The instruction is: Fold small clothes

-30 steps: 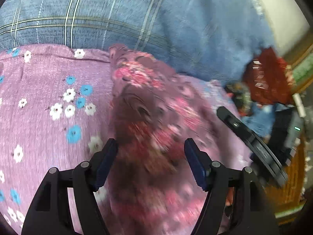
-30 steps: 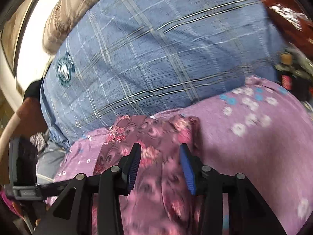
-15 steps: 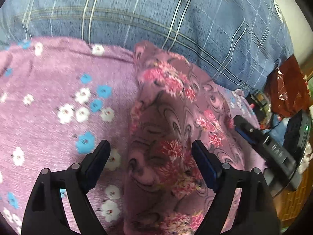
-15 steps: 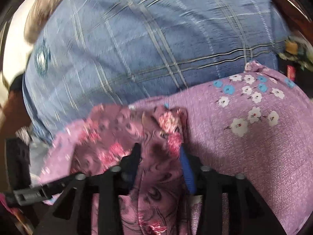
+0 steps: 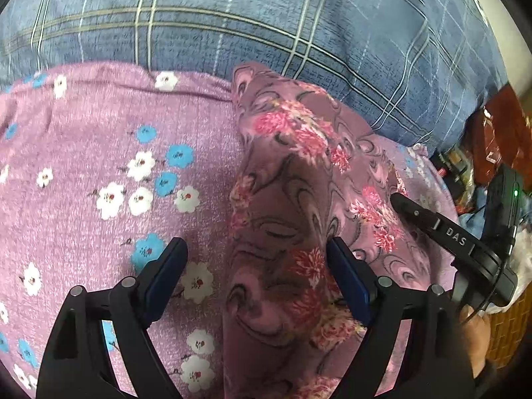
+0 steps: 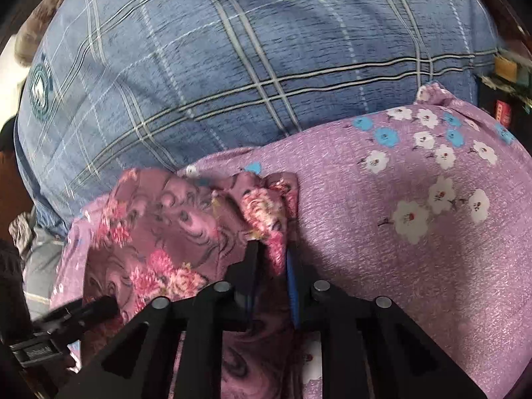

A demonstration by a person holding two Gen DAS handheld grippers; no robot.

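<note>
A mauve garment (image 5: 292, 179) printed with pink flowers lies crumpled on a lilac cloth (image 5: 83, 153) dotted with white and blue flowers. My left gripper (image 5: 256, 249) hovers open just above the garment's near end, straddling its left edge without its pads pressing on it. In the right wrist view, my right gripper (image 6: 271, 252) is closing, and a raised fold of the garment (image 6: 159, 219) is pinched between its pads. One right finger (image 5: 429, 221) shows at the garment's right side in the left wrist view. A left finger (image 6: 89, 309) shows low on the left in the right wrist view.
A blue plaid bedsheet (image 5: 266, 16) covers the surface beyond the lilac cloth (image 6: 415, 266). Off the right edge are a red packet (image 5: 498, 133) and a black device with a green light (image 5: 505, 196). A person's hand (image 5: 478, 332) holds the right gripper's handle.
The left gripper's jaws widened and it sank closer to the garment. The right gripper came down and its jaws closed on a fold of the garment, bunching it.
</note>
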